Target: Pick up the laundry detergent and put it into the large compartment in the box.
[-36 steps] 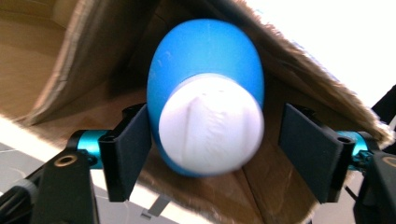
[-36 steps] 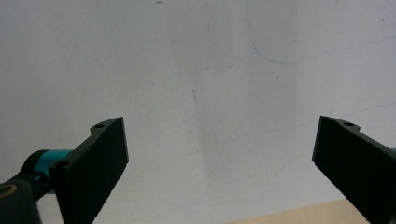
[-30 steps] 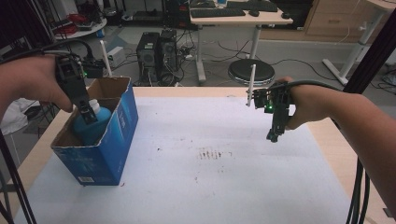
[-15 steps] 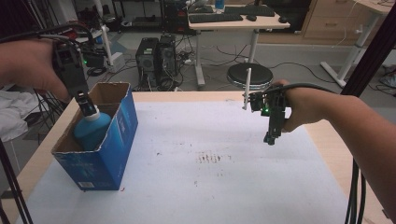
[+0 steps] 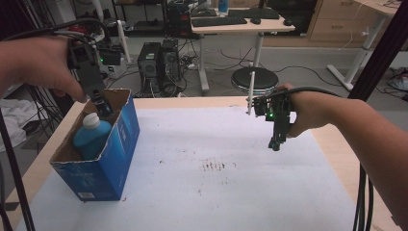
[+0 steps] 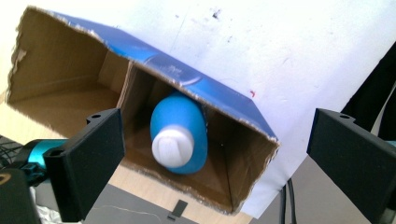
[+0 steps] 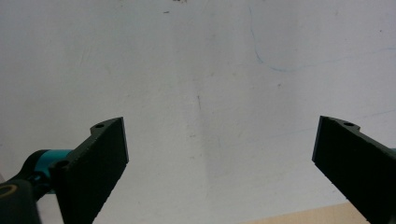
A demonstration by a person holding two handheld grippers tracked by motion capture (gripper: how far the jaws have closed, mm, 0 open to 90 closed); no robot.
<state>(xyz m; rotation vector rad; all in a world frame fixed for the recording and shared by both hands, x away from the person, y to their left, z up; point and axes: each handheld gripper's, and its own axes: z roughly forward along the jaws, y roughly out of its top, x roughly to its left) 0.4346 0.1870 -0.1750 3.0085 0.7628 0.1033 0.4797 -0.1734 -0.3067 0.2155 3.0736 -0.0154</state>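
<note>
A blue bottle with a white cap [image 5: 90, 134] [image 6: 178, 136] stands inside an open blue cardboard box [image 5: 106, 163] [image 6: 210, 93] at the table's left. Just above the box's far rim hangs my left gripper [image 5: 102, 107] [image 6: 215, 158], open, its jaws wide apart and clear of the bottle. Over the right part of the white table cover [image 5: 216, 159] my right gripper [image 5: 275, 143] [image 7: 219, 163] points down, also open with nothing between its jaws.
The cover [image 7: 201, 70] has dark smudges near its middle and a faint blue pen line. Bare wooden table edge [image 5: 337, 144] runs along the right. Beyond the table stand a stool [image 5: 252, 79], computer towers [image 5: 159, 62] and a desk.
My left gripper has risen out of the box and let go of the bottle, which stays inside. The right gripper has hardly moved.
</note>
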